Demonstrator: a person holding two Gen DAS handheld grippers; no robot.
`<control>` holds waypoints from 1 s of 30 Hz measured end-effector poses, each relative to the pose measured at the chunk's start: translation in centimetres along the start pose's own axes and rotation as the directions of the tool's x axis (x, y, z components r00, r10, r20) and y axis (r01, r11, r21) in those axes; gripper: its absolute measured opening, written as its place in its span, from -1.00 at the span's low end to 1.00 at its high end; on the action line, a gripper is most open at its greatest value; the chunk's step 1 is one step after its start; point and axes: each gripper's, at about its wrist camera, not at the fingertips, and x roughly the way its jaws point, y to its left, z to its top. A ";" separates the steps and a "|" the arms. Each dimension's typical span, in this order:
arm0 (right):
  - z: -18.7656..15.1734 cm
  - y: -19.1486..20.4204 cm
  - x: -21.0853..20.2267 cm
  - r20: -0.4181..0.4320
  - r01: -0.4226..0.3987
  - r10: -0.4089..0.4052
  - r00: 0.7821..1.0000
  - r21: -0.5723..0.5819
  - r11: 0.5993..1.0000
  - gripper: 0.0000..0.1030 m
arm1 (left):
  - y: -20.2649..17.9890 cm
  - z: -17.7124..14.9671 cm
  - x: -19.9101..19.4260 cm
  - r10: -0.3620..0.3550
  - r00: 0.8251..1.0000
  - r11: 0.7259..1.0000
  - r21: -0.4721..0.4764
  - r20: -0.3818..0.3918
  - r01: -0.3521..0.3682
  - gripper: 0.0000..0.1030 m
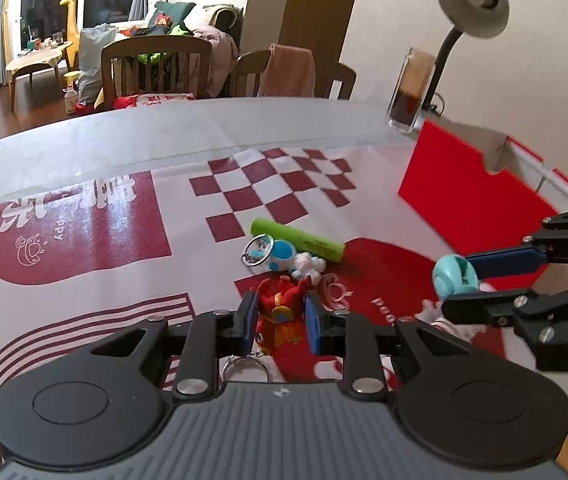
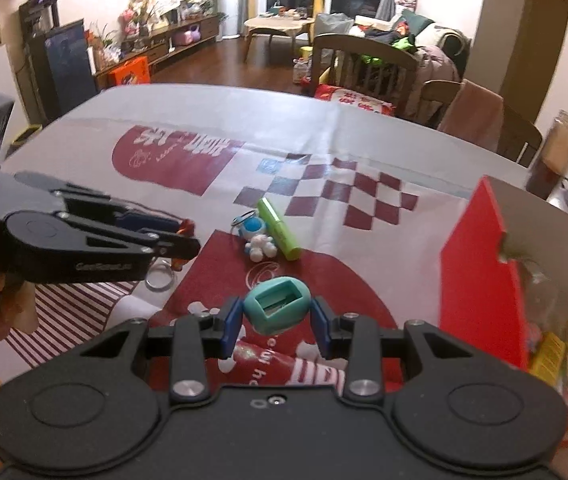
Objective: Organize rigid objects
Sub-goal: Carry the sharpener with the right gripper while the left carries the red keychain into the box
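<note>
My left gripper point(image 1: 280, 314) is shut on a red dragon keychain figure point(image 1: 282, 312), lifted off the table with its key ring point(image 1: 244, 368) dangling below. In the right wrist view the left gripper point(image 2: 182, 240) sits at the left, a hand holding it. My right gripper point(image 2: 276, 316) is shut on a teal egg-shaped sharpener point(image 2: 276, 310); from the left wrist view that sharpener point(image 1: 453, 276) shows at the right. A green cylinder point(image 1: 297, 240) and a blue-and-white astronaut keychain point(image 1: 280, 258) lie together mid-table.
A red cardboard box point(image 2: 479, 272) stands open at the right, with several colourful items inside point(image 2: 559, 356). Behind it are a glass jar point(image 1: 409, 88) and a desk lamp point(image 1: 471, 4). Wooden chairs point(image 1: 156, 68) line the table's far edge. The tablecloth point(image 1: 84, 152) is white and red.
</note>
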 end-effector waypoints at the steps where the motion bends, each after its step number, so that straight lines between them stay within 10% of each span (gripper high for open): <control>1: 0.0 -0.3 -0.6 0.007 0.003 -0.003 1.000 0.010 1.000 -0.30 | -0.1 0.0 -0.3 -0.006 1.000 1.000 0.000 0.007 0.006 -0.53; 30: -0.3 -12.6 -11.8 0.118 0.123 -0.131 0.984 0.073 0.990 -0.30 | -14.0 8.0 -6.5 -0.186 0.963 0.980 0.107 0.193 0.168 -0.53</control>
